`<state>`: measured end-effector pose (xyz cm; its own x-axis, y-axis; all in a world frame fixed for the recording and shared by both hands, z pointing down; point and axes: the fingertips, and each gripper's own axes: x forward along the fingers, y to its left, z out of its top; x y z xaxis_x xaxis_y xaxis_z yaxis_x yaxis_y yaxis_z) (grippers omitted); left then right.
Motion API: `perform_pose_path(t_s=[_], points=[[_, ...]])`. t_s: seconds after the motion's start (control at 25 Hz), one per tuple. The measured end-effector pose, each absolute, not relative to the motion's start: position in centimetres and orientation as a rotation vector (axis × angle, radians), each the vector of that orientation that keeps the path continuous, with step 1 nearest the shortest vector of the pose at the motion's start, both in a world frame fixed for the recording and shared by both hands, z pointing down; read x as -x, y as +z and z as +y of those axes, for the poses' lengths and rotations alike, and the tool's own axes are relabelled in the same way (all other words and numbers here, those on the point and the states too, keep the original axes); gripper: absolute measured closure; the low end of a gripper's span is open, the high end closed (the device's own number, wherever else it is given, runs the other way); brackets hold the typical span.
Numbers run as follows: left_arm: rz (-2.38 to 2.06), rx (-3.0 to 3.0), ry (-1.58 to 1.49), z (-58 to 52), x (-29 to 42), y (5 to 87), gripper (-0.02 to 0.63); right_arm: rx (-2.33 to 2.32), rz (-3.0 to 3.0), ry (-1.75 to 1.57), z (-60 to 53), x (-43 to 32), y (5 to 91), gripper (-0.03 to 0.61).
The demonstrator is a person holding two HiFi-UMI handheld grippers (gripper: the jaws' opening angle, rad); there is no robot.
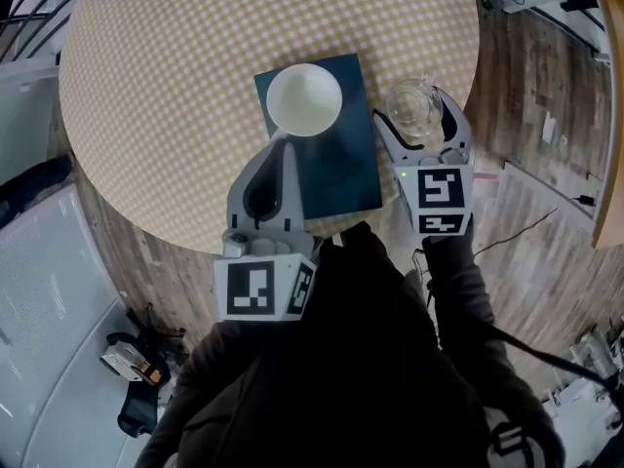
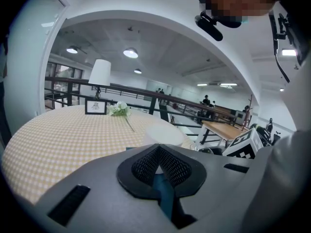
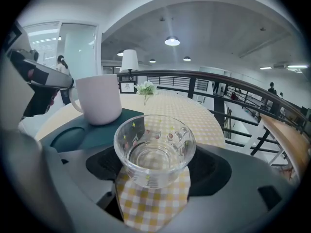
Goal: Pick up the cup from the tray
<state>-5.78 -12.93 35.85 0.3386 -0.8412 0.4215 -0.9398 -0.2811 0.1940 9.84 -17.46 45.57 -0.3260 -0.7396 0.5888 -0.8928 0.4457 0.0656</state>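
Note:
A white cup [image 1: 304, 98] stands upright on the dark teal tray [image 1: 341, 164] near the front of the round table. My left gripper [image 1: 283, 146] is shut with nothing in it, its tips over the tray's left part just in front of the white cup. In the left gripper view the cup's rim [image 2: 165, 134] shows just beyond the closed jaws. My right gripper [image 1: 414, 127] is shut on a clear glass cup [image 1: 411, 108] right of the tray, above the checked cloth. In the right gripper view the glass cup [image 3: 154, 149] sits between the jaws, with the white cup [image 3: 98, 100] on the tray [image 3: 73, 135] to the left.
The round table [image 1: 156, 96] has a yellow checked cloth; its edge curves close in front of me. A small picture frame [image 2: 95, 107], a white flower [image 2: 119, 109] and a lamp [image 2: 100, 73] stand at the far side. A railing and wooden floor lie beyond.

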Motion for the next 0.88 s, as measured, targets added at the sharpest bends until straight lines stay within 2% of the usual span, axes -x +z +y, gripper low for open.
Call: perform_pose_path(t_s=[0.88], points=[[-1.626,-2.233,0.321,-13.6,7.8,35.2,0.607,-1.366,-2.108,0.389,-18.9,-10.0,50.3,0.201]])
